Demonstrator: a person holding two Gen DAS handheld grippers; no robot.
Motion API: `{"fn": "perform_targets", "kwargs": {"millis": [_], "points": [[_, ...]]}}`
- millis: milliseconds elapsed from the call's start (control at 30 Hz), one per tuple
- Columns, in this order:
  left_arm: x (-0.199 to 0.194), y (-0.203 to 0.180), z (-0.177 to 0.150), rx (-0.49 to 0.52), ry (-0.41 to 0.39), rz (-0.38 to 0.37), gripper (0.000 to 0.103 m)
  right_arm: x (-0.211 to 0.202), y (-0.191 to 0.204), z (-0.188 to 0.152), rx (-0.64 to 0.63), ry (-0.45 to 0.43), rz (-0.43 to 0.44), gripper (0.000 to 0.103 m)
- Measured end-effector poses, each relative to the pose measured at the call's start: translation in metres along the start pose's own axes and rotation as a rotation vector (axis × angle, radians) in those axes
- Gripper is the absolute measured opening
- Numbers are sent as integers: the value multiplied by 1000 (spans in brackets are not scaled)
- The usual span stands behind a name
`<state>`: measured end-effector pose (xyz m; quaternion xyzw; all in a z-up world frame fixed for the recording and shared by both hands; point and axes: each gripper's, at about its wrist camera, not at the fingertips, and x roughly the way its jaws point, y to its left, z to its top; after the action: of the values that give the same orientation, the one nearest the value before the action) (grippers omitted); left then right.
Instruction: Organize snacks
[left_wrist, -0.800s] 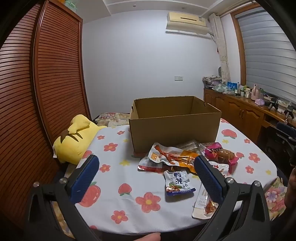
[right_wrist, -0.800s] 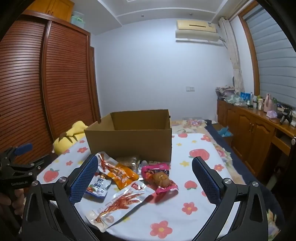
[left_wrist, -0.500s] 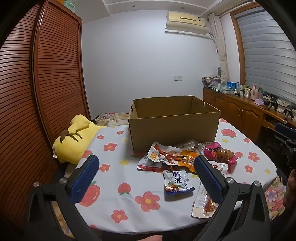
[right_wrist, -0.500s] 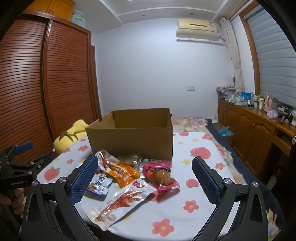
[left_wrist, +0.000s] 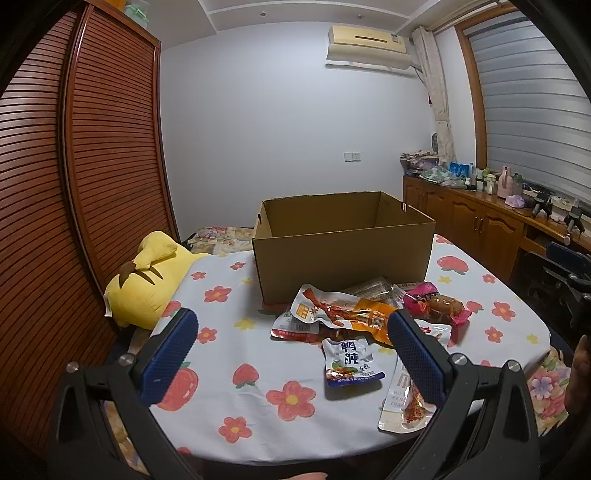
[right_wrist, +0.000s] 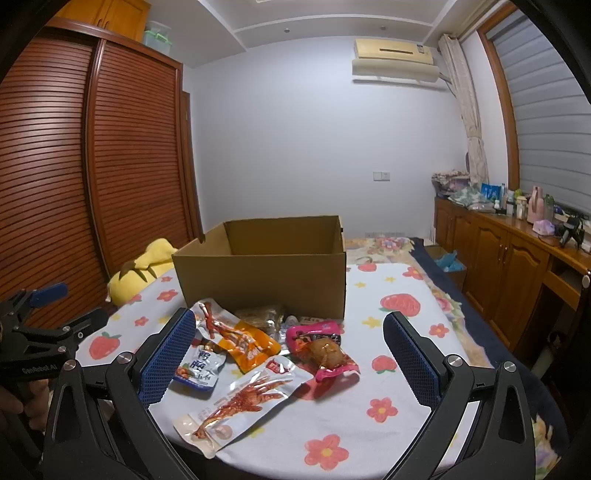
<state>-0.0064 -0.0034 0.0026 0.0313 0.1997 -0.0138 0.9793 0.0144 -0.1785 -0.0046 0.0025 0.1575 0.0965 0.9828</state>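
Observation:
An open cardboard box (left_wrist: 343, 251) (right_wrist: 264, 280) stands on a table with a flowered cloth (left_wrist: 258, 373) (right_wrist: 391, 398). Several snack packets lie in front of it: a blue-and-white pouch (left_wrist: 349, 360) (right_wrist: 201, 365), an orange chicken-feet packet (left_wrist: 340, 314) (right_wrist: 236, 338), a pink packet (left_wrist: 436, 304) (right_wrist: 321, 349) and a long white packet with red feet (left_wrist: 406, 402) (right_wrist: 243, 402). My left gripper (left_wrist: 291, 354) hovers open above the table's near edge, nothing between its fingers. My right gripper (right_wrist: 288, 354) is open too, its jaws wide above the packets. The left gripper (right_wrist: 40, 332) also shows at the right view's left edge.
A yellow plush toy (left_wrist: 147, 280) (right_wrist: 144, 269) lies at the table's left edge beside a brown slatted wardrobe (left_wrist: 74, 184). A wooden sideboard (right_wrist: 509, 266) crowded with bottles runs along the right wall. A person's hand (left_wrist: 580, 365) shows at the right.
Both views have crept slightly closer to the table and packets; the right view now looks down on them a little more. Both grippers stay open and empty.

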Motion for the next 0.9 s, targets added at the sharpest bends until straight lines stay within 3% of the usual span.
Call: {"fn": "perform_targets", "kwargs": {"millis": [900], "points": [[-8,-2,3,-2,-23,-7,103,-5,4,2,-4,-17,-3,103]]}}
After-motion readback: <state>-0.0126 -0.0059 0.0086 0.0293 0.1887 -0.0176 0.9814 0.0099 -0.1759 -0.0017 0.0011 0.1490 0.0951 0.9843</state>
